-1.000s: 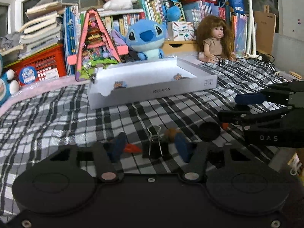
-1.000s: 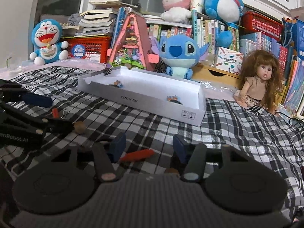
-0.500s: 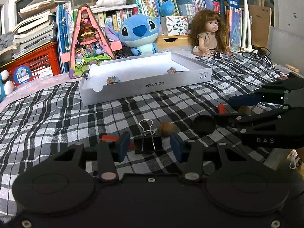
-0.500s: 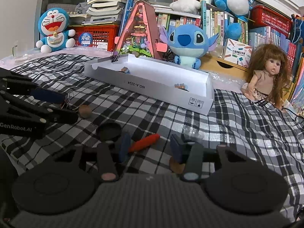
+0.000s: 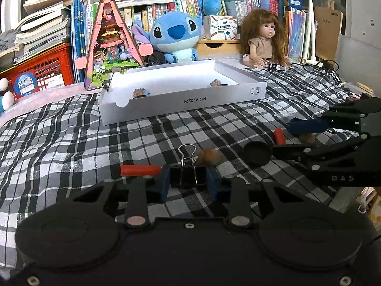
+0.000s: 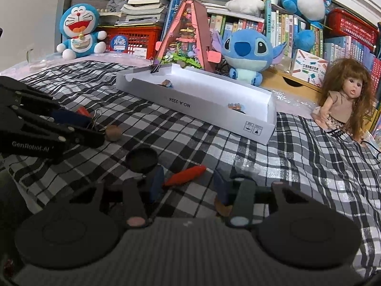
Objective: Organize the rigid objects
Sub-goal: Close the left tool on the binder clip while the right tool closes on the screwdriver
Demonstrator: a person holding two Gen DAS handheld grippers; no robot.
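A black binder clip (image 5: 188, 176) with wire handles stands on the checked cloth. My left gripper (image 5: 188, 182) is closing and its blue pads (image 5: 164, 181) press on the clip's two sides. In the right wrist view the left gripper (image 6: 88, 127) shows at the left, over the clip's handles (image 6: 96, 119). My right gripper (image 6: 189, 187) stands open around a red stick (image 6: 185, 175), whose end lies near the left pad. A white open box (image 5: 181, 100) lies beyond, also in the right wrist view (image 6: 202, 104).
A second red stick (image 5: 138, 170), a brown ball (image 5: 209, 156) and a black round lid (image 5: 257, 153) lie near the clip. A small clear cup (image 6: 245, 166) sits by the right gripper. Plush toys, a doll (image 6: 343, 104), books and red crates line the back.
The left gripper's pads have drawn in from wide apart until they meet the binder clip. The right gripper's pads came a little closer together around the red stick.
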